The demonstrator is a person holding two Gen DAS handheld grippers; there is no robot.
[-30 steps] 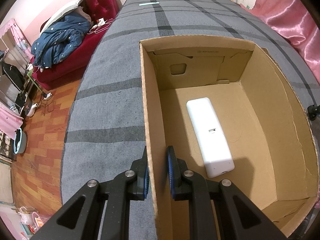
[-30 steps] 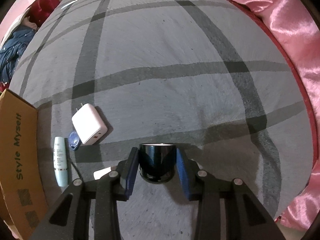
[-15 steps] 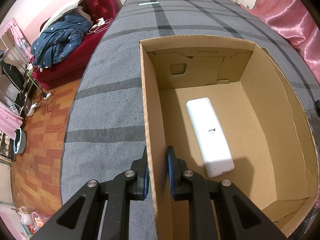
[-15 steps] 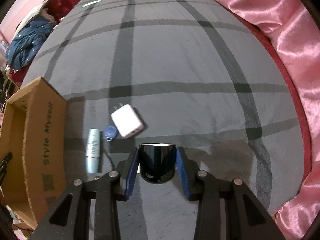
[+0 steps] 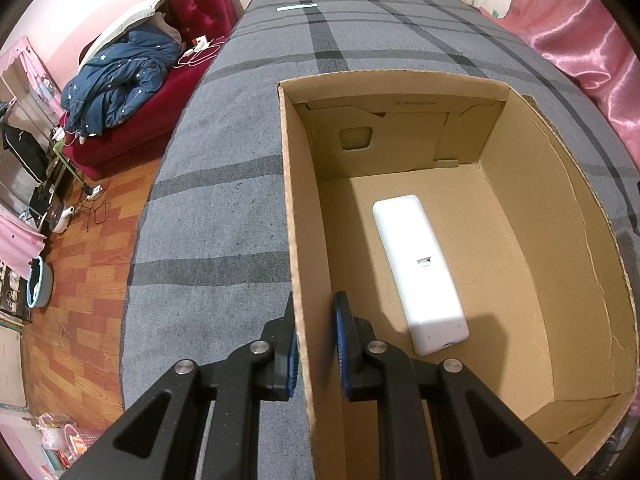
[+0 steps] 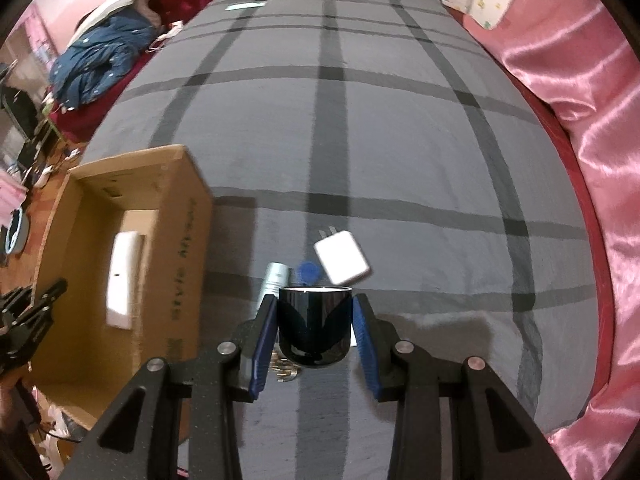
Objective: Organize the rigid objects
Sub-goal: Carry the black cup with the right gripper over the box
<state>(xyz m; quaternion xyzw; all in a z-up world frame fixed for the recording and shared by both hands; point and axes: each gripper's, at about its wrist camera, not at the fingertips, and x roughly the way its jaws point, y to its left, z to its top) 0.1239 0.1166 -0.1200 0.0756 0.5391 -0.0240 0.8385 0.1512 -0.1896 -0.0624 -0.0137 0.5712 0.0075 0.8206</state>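
An open cardboard box (image 5: 568,240) stands on the grey plaid bed, and a long white device (image 5: 418,268) lies on its floor. My left gripper (image 5: 316,340) is shut on the box's left wall (image 5: 298,248), one finger outside and one inside. In the right wrist view my right gripper (image 6: 314,328) is shut on a glossy black cup (image 6: 314,324), held up above the bed. Below it lie a white charger (image 6: 340,258), a small blue thing (image 6: 307,270) and a pale tube (image 6: 274,278). The box (image 6: 176,248) is at the left there, with the left gripper (image 6: 28,312) on its near wall.
A pink satin quilt (image 6: 580,128) is bunched along the bed's right side. A red sofa with a blue jacket (image 5: 120,72) stands left of the bed, over a wooden floor (image 5: 68,280). Some small metal pieces (image 6: 286,368) lie under the cup. A pale strip (image 5: 296,7) lies at the bed's far end.
My right gripper has risen with the black cup and swung left, so the box has come into its view. The left gripper has kept still on the box wall.
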